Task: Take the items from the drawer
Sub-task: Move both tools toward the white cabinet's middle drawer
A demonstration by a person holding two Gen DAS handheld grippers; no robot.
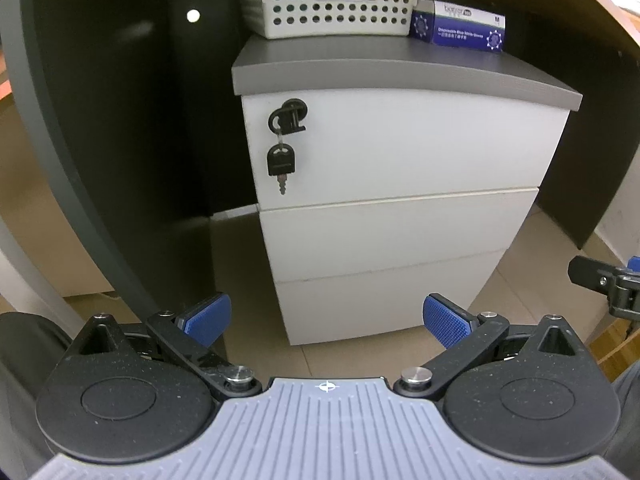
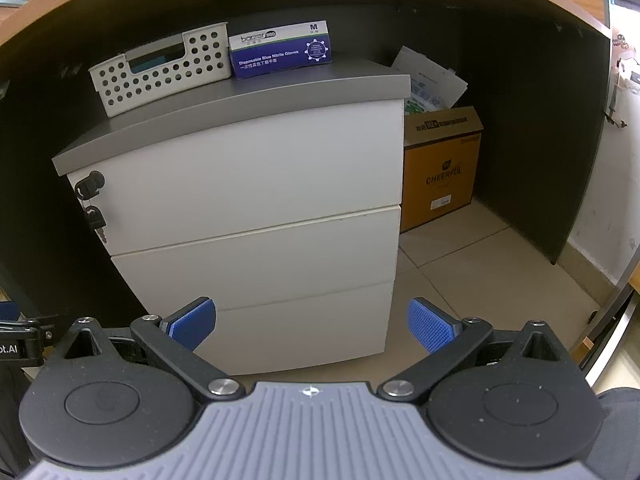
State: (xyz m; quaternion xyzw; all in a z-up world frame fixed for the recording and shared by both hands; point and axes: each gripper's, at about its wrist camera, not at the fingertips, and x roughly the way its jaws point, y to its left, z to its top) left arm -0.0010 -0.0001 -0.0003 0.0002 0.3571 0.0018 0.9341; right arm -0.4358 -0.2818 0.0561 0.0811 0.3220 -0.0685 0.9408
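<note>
I hold my left tongs (image 1: 327, 320) and right tongs (image 2: 311, 324) spread wide and empty, facing the drawer cabinet (image 1: 392, 200) at twelve o'clock under the desk. All three drawers are closed, a key (image 1: 281, 162) hanging at the top drawer's (image 1: 400, 144) lock, so nothing is reachable yet.

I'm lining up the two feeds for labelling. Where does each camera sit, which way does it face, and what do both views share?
Left wrist: on the left gripper, low, facing the drawer cabinet front-on; its open jaws show, plus part of the right gripper at the right edge.
Right wrist: on the right gripper, facing the cabinet from its right; open jaws show, and a cardboard box.
Shared: closed drawers, hanging key, white basket, nitrile glove box.
</note>
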